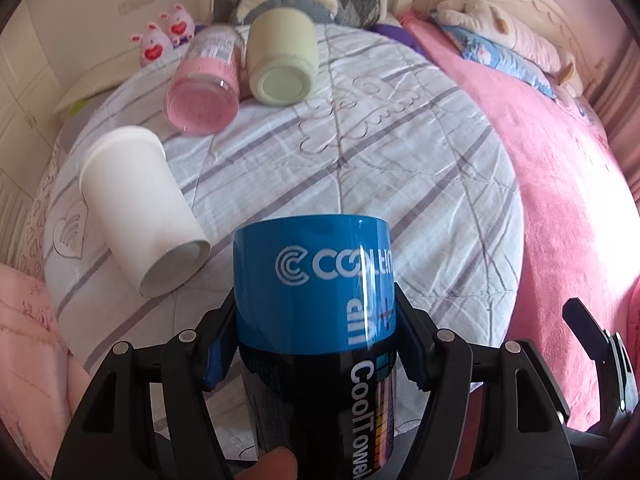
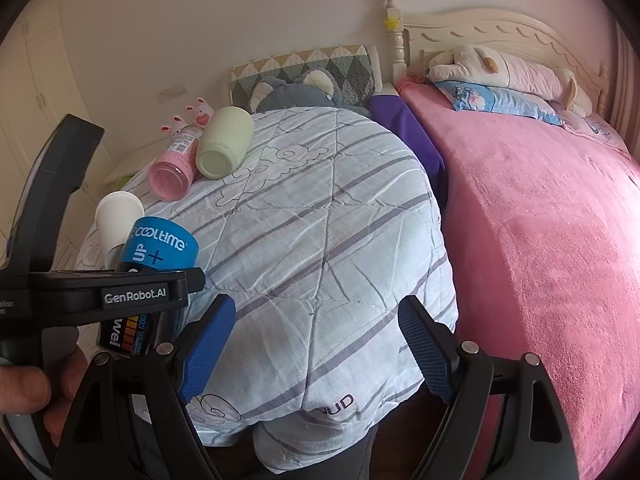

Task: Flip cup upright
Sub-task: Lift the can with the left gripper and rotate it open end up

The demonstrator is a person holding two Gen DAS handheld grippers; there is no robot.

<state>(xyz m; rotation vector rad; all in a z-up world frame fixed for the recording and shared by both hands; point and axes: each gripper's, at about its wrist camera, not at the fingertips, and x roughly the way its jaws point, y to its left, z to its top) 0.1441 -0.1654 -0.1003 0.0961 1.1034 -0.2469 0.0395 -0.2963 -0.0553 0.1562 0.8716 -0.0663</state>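
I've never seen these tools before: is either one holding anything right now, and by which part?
The left gripper clamps the blue and black can by its sides, near mid-body, one finger on each side. The right gripper is open and holds nothing.

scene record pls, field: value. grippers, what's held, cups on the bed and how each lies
left gripper: shut on the blue-and-black bottle, blue end pointing away from camera
right gripper: open, holds nothing, above the quilt
surface: striped white quilt on a bed
white cup: on its side, base toward camera
pink bottle: on its side, base toward camera
green cup: on its side, base toward camera, right of the pink bottle; contact between them unclear
upright cups: none visible
beside: pink blanket, to the right of the quilt
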